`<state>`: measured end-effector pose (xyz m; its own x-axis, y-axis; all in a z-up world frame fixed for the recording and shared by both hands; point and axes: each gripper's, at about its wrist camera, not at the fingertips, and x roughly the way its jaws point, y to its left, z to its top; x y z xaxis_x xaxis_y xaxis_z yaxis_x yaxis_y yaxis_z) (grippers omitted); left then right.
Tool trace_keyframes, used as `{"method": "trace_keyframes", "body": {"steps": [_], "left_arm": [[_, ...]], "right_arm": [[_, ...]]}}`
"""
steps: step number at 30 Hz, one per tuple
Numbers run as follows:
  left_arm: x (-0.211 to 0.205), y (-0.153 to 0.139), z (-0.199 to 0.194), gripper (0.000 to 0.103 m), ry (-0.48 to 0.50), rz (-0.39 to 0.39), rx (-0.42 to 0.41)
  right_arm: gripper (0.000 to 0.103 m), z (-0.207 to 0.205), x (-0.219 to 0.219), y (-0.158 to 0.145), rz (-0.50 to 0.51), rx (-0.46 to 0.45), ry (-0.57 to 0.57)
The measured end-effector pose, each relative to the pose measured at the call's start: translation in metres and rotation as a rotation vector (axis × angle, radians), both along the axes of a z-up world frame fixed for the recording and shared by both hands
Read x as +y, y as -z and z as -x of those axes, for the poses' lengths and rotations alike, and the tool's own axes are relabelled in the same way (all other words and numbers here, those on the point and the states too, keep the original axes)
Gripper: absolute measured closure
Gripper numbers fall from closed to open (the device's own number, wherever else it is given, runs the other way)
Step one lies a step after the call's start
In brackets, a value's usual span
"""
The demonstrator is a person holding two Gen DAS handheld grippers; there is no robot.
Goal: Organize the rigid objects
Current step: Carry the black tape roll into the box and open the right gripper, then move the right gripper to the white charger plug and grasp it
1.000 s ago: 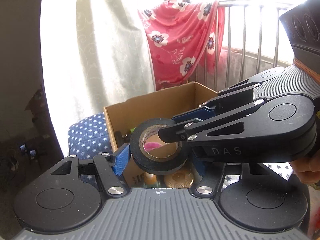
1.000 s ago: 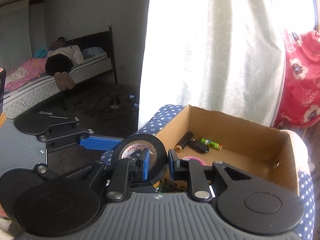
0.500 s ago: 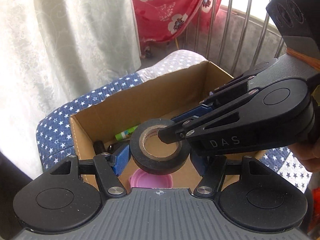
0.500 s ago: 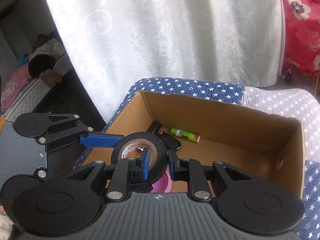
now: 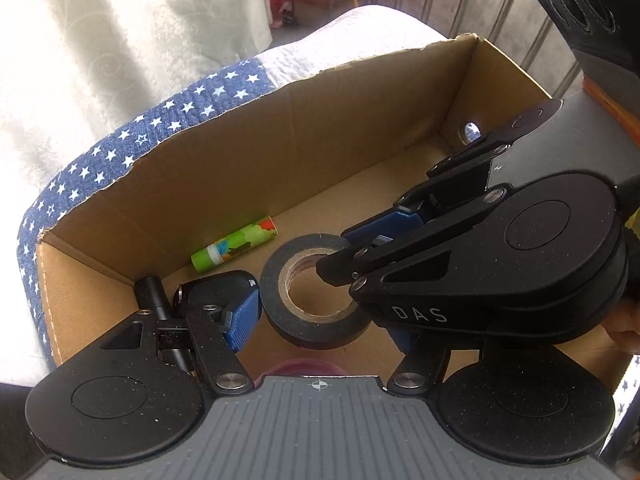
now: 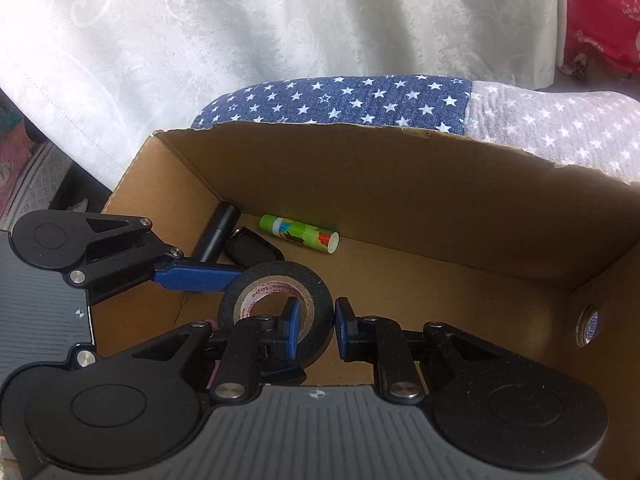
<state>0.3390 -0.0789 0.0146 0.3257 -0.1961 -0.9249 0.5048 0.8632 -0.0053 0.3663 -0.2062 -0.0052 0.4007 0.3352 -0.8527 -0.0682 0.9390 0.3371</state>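
The roll of black tape [image 6: 276,312] is held by the right gripper [image 6: 316,330], one fingertip inside the core and the other on the outer wall, so that the rim is pinched. The roll is suspended inside the cardboard box [image 5: 360,128], above its floor, with the ring's axis tilted, not vertical.

The left gripper [image 5: 316,316] is spread wide around the roll; its left pad stands just beside the rim, contact not confirmed.

Directly below and beyond the roll, bare floor is available. The green tube [image 6: 299,233], black cylinder [image 6: 218,232] and dark fob [image 6: 252,249] are grouped toward the far left corner. A release straight down is judged to clear them.
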Motion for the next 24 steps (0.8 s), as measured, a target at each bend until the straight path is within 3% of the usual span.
{"method": "trace_keyframes", "body": {"steps": [13, 18, 24], "left_arm": [[-0.002, -0.008, 0.003, 0.035, -0.014, -0.017, -0.030], [0.008, -0.032, 0.016, 0.033, -0.023, 0.019, -0.096], [0.028, -0.074, 0.052, 0.032, -0.042, 0.079, -0.217]], "right_arm": [[0.086, -0.007, -0.004, 0.009, 0.010, 0.023, 0.012], [0.085, 0.015, -0.011, -0.024, -0.050, -0.052, 0.048], [0.085, 0.078, -0.025, -0.080, -0.142, -0.228, 0.096]]}}
